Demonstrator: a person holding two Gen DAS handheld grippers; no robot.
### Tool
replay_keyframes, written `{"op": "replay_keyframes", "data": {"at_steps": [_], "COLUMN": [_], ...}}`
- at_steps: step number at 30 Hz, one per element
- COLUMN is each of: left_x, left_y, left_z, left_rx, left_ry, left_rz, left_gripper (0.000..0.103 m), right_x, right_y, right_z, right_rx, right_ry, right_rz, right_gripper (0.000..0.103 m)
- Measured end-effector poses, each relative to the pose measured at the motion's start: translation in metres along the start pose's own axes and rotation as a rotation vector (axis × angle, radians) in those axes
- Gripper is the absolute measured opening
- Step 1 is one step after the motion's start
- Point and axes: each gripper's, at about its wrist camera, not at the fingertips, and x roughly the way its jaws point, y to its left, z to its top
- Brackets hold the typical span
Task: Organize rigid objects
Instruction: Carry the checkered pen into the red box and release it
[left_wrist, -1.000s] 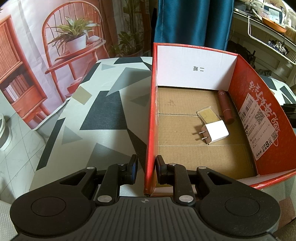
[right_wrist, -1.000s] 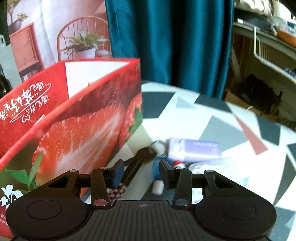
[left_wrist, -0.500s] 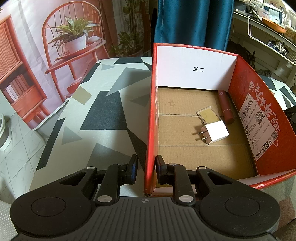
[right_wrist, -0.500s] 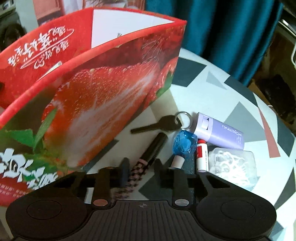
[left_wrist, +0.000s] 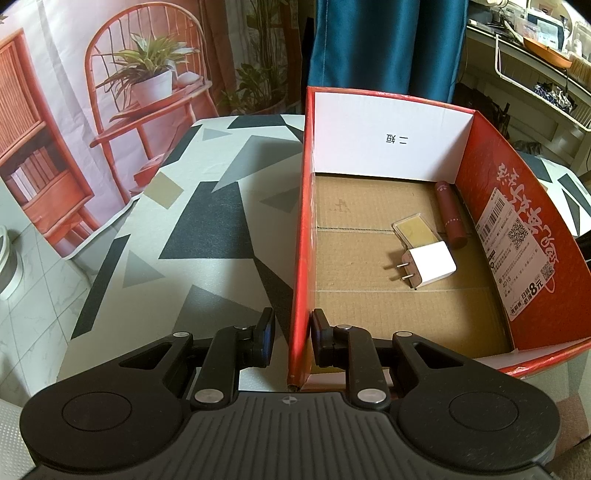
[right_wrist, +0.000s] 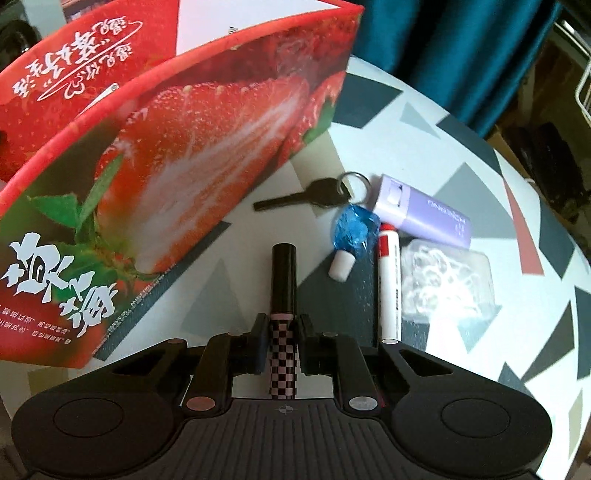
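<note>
My left gripper (left_wrist: 291, 334) is shut on the left wall of the red strawberry box (left_wrist: 301, 236), near its front corner. Inside the box lie a white plug adapter (left_wrist: 430, 267), a flat yellowish case (left_wrist: 415, 232) and a dark red tube (left_wrist: 450, 214). In the right wrist view my right gripper (right_wrist: 282, 341) is shut on a black tube with a checkered pink end (right_wrist: 283, 295), which lies on the table beside the box (right_wrist: 166, 147).
On the patterned table (right_wrist: 461, 147) right of the tube lie a black key with a ring (right_wrist: 314, 194), a blue-wrapped item with a white cap (right_wrist: 352, 230), a white-and-red stick (right_wrist: 388, 280), a lilac case (right_wrist: 424, 216) and a clear plastic packet (right_wrist: 447, 284).
The right gripper tipped downward over the small items and closed its jaws around the checkered tube. The left gripper and the box have not moved.
</note>
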Motion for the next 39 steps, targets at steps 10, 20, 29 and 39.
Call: {"op": "replay_keyframes", "data": {"at_steps": [10, 20, 29, 39], "left_x": [0.000, 0.000, 0.001, 0.001], "left_y": [0.000, 0.000, -0.001, 0.000], "left_z": [0.001, 0.001, 0.001, 0.000], "left_rx": [-0.003, -0.003, 0.004, 0.002], "left_ry": [-0.002, -0.003, -0.003, -0.004], "left_rz": [-0.001, -0.001, 0.000, -0.003], "left_gripper": [0.023, 0.023, 0.023, 0.023], "right_x": [-0.002, -0.003, -0.023, -0.107], "right_y": [-0.003, 0.002, -0.008, -0.017], "right_z": [-0.002, -0.004, 0.001, 0.055], "right_rx": [0.043, 0.033, 0.123, 0.142], "right_ry": [0.011, -0.004, -0.080, -0.315], "right_rz": [0.002, -0.019, 0.022, 0.027], "right_gripper": [0.015, 0.015, 0.014, 0.014]}}
